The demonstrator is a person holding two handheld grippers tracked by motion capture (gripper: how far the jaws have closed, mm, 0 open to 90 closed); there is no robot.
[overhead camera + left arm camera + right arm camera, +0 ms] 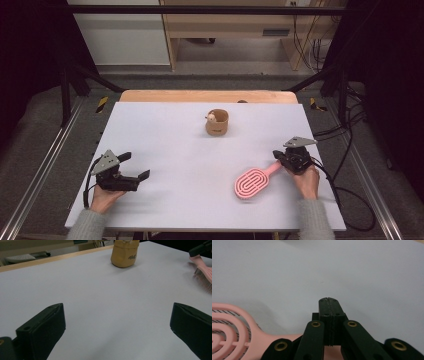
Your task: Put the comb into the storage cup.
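Pink hairbrush handle beneath low, closed right gripper.

Glossy pink plastic hairbrush, matt pale table sheet, soft tan cloth pouch, bare wooden edge.

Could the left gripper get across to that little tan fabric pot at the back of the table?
Probably yes: the left gripper has its jaws open, and bare white table lies between it and the tan fabric pot. The pink brush lies off to the side.
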